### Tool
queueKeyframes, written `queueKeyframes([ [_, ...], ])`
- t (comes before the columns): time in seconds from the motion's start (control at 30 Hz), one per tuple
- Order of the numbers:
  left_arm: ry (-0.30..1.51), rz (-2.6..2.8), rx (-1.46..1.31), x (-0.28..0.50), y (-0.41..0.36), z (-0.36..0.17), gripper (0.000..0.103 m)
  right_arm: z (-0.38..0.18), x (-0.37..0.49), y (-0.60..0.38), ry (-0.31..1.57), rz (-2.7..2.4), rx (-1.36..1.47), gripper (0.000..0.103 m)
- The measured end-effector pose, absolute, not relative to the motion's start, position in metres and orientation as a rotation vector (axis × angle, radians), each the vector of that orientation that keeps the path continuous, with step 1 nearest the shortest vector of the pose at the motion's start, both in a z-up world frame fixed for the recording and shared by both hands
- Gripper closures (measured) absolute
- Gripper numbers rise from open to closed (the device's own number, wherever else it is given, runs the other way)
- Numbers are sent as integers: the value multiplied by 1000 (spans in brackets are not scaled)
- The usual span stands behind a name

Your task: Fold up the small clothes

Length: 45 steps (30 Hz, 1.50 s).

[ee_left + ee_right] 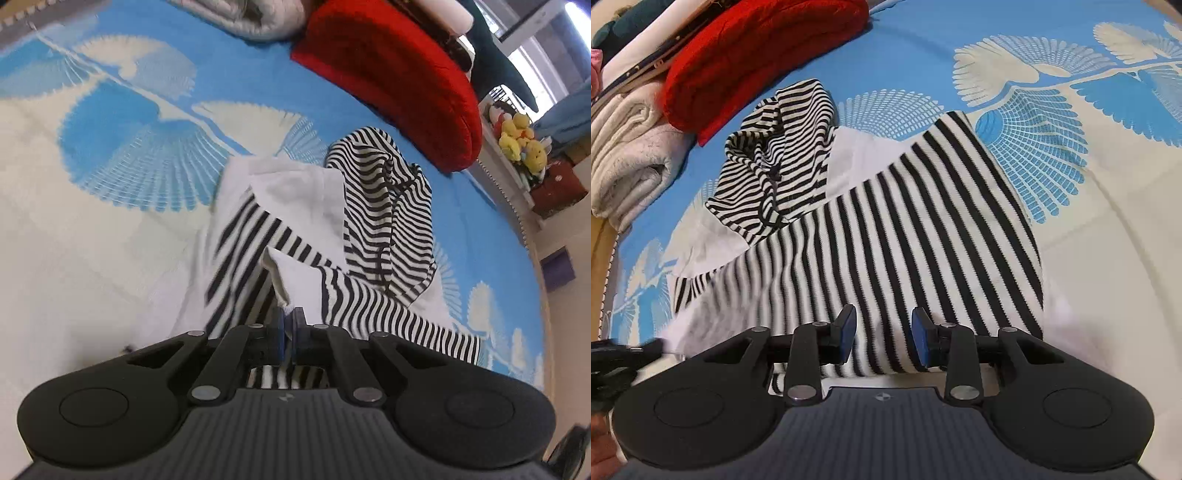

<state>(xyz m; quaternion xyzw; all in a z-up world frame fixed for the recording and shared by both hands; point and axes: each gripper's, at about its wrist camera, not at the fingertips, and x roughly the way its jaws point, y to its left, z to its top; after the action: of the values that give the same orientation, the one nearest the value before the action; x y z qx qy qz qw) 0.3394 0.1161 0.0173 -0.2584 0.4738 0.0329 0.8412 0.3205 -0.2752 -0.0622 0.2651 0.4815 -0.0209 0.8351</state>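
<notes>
The left gripper point(289, 325) is clenching a white edge of the striped garment point(373, 206), its blue pads pressed together on the cloth and lifting it so that a small white peak is standing up just beyond the fingers. The garment, black-and-white striped with white panels, is lying spread on the blue and white leaf-print bedsheet point(110, 206), with its hood bunched at the far side near the red cushion point(391, 74). In the right wrist view the right gripper point(884, 334) is hovering released, its jaws standing well apart over the near striped part of the garment, gripping nothing. A folded cream blanket point(624, 155) is sitting at the far left beside the cushion, and yellow plush toys point(521, 142) are resting on a shelf at the far right
</notes>
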Motion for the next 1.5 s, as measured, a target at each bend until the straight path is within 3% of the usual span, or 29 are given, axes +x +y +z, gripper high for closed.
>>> queueKeyframes([
  [0.27, 961, 144, -360, 334, 111, 26, 98, -83, 320, -287, 1093, -132, 581, 67],
  [0.33, 965, 81, -313, 340, 100, 21, 89, -89, 319, -289, 1111, -152, 587, 67],
  [0.4, 1018, 58, -290, 347, 93, 5, 85, -91, 319, -289, 1118, -161, 577, 67],
  [0.53, 1203, 111, -346, 354, 105, -43, 85, -89, 320, -285, 1118, -156, 539, 67],
  [0.63, 1175, 120, -345, 355, 106, -37, 85, -79, 321, -278, 1075, -131, 479, 67],
  [0.77, 1085, 113, -300, 355, 102, -22, 73, -80, 324, -280, 1077, -76, 553, 65],
  [0.9, 1203, 168, -367, 358, 109, -47, 74, -99, 324, -287, 1153, -140, 574, 66],
  [1.1, 1100, 108, -288, 357, 100, -28, 73, -80, 323, -282, 1092, -110, 534, 64],
  [1.23, 1222, 132, -341, 357, 105, -54, 73, -95, 325, -282, 1153, -141, 557, 63],
  [1.33, 1146, 119, -253, 357, 97, -35, 73, -90, 324, -283, 1148, -148, 557, 63],
  [1.4, 1067, 93, -193, 355, 90, -16, 64, -75, 324, -279, 1103, -136, 519, 63],
  [1.5, 996, 84, -139, 354, 82, 2, 61, -46, 322, -275, 1015, -133, 421, 63],
])
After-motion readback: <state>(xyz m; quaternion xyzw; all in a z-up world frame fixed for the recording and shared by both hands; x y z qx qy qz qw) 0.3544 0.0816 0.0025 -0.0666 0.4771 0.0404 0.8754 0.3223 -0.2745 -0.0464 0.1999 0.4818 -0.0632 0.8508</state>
